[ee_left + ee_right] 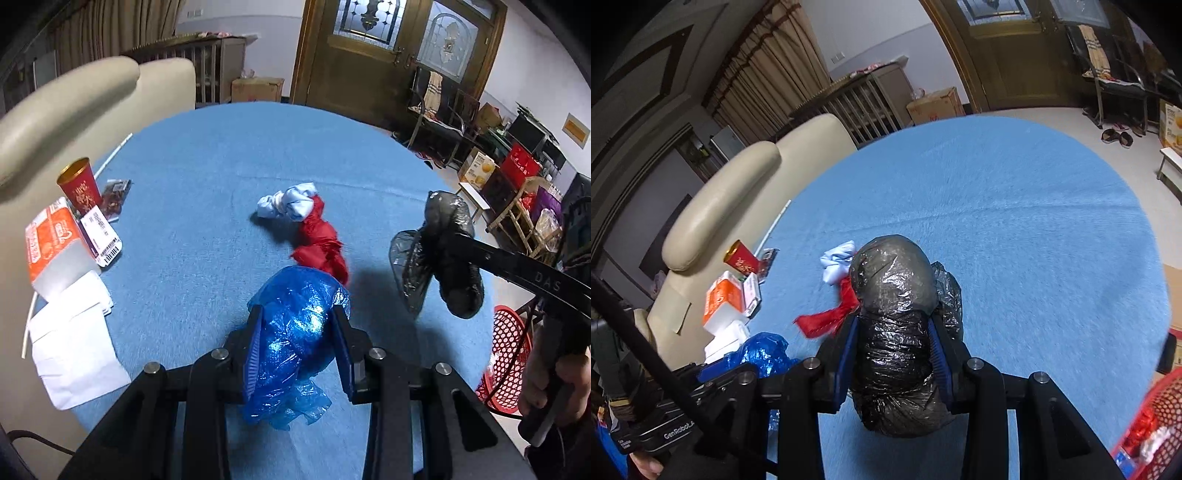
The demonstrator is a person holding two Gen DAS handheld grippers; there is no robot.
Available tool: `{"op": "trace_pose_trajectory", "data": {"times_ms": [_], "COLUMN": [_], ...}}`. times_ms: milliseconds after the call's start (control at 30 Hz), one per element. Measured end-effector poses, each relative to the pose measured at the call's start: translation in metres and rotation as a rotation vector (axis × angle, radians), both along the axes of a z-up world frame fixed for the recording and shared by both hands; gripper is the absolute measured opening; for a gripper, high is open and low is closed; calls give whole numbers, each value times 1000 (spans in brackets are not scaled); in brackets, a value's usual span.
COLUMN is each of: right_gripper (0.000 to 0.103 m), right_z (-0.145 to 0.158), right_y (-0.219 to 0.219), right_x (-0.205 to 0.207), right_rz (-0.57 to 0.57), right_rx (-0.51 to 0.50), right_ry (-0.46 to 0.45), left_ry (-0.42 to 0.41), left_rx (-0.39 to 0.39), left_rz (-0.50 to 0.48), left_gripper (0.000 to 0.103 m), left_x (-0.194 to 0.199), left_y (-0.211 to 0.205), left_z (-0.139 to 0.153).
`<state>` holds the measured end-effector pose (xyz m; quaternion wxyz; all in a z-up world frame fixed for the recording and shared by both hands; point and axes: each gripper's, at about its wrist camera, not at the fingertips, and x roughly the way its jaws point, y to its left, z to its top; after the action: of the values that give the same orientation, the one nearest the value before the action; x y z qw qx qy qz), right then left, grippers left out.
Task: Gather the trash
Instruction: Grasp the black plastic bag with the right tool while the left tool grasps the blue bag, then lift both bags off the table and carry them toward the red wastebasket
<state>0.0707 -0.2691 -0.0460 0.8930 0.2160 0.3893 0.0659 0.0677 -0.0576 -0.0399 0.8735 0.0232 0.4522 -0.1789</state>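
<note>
**Round table with blue cloth: trash items and both grippers, listed left to right**

1. Cream armchair (74, 99), standing against the table's left edge.
2. White straw (112, 157), lying on the cloth near the far left rim.
3. Red paper cup (79, 190) with gold inside, upright at the left edge.
4. Dark snack wrapper (116, 195), flat, just right of the cup.
5. Orange and white carton (53, 245), lying on its side in front of the cup; a barcoded label card (101, 234) leans at its right side.
6. White folded paper (74, 354), spread at the near left rim, partly overhanging.
7. Table (229, 155), cloth bare across the far half.
8. Crumpled white and pale blue rag (288, 203), on the cloth near the centre, touching item 9.
9. Crumpled red plastic bag (321, 243), on the cloth, just beyond item 10.
10. Left gripper (297, 332): fingers narrowed and pressing both sides of a bundled blue plastic bag (295, 325), held above the cloth.
11. Right gripper (895, 354): fingers closed tight on a filled black plastic bag (895, 295), lifted clear of the table to the right of the red bag.
12. Red mesh basket (508, 362), beside the table's right edge, lower than the tabletop; some red and white scraps inside.
</note>
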Motion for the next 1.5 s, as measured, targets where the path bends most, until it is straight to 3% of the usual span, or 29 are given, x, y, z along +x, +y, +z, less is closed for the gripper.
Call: {"op": "trace_pose_trajectory", "data": {"times_ms": [333,667,1033,1500], "right_gripper": [40,40,40,40], "right_z": [22,33,22,-4], "right_y": [-18,-15,-16,-9], "right_x": [-66,-101,-107,-94], "right_rz": [-52,-50,-47,-39], "right_rx": [-10,-20,7,29], "right_ry": [-50,-92,-74,27], "left_ry": [-140,-208,-208,-192], "left_rx": [91,148,185,221], "left_rz": [-25,-32,-36,-30], "left_gripper": [37,37,37,38], "left_x": [-42,-70,-79,-73], "left_y": [-27,-38,-47,-44], "left_z": [26,37,32,15]}}
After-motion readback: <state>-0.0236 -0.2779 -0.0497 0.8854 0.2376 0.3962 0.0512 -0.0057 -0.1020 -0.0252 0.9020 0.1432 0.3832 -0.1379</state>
